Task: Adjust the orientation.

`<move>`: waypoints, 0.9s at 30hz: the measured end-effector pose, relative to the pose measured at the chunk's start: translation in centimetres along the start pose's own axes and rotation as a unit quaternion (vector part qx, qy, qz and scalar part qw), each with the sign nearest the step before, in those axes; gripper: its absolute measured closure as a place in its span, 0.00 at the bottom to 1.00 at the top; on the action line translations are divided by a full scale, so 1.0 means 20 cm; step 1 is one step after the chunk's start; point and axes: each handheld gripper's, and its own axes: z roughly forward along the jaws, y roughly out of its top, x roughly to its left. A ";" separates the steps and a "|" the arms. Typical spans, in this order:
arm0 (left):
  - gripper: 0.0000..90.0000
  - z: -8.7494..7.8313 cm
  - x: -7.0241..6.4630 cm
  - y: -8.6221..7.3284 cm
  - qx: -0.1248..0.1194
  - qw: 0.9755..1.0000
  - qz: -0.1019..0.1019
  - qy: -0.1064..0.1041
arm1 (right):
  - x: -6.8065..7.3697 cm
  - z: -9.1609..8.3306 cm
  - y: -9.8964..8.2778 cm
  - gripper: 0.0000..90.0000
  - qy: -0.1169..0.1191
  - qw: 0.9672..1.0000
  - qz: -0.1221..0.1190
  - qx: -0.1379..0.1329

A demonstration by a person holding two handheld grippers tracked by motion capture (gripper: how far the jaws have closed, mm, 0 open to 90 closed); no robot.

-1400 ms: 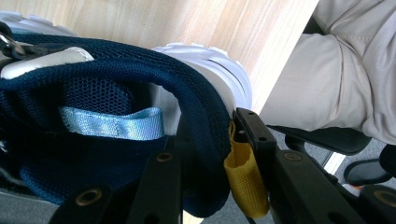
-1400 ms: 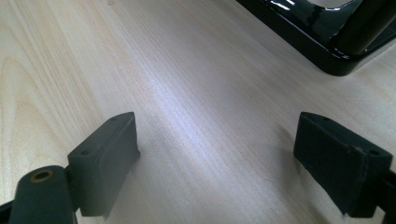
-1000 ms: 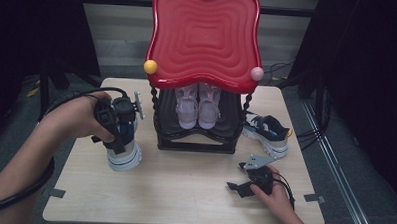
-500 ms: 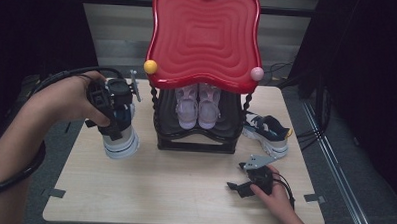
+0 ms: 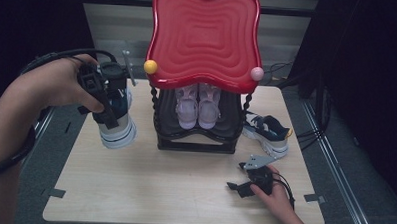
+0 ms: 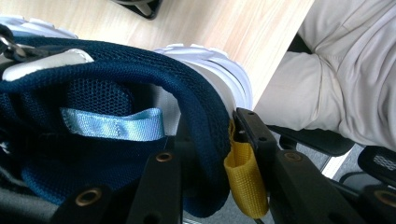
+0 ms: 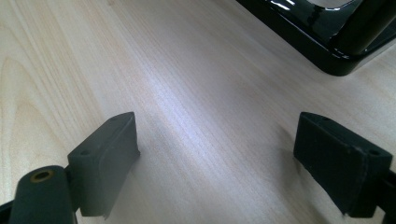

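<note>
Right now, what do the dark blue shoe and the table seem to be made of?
The dark blue shoe looks like woven mesh fabric with a matte finish: its collar shows a fine net pattern, and a yellow webbing loop sits at the heel. The table looks like pale wood or laminate: grain lines, soft sheen.

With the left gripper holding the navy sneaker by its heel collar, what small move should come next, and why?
Probably carry it toward the rack. The left gripper is clamped on the navy sneaker at the heel collar, clear of the table, beside the black rack, whose shelf holds a pink pair. The right gripper rests open.
</note>
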 end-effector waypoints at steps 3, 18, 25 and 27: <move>0.80 -0.04 0.01 0.01 -0.003 1.000 -0.002 0.004 | 0.00 0.00 0.00 0.15 0.000 1.000 0.000 0.000; 0.80 -0.18 0.04 0.06 0.002 1.000 -0.009 0.013 | 0.00 0.00 0.00 0.15 0.000 1.000 0.000 -0.001; 0.80 -0.25 0.05 0.07 0.000 1.000 -0.003 0.019 | 0.00 0.00 0.00 0.15 0.001 1.000 0.000 -0.001; 0.80 -0.27 0.05 0.08 -0.003 1.000 -0.001 0.021 | 0.00 0.00 0.00 0.15 0.001 1.000 0.000 -0.001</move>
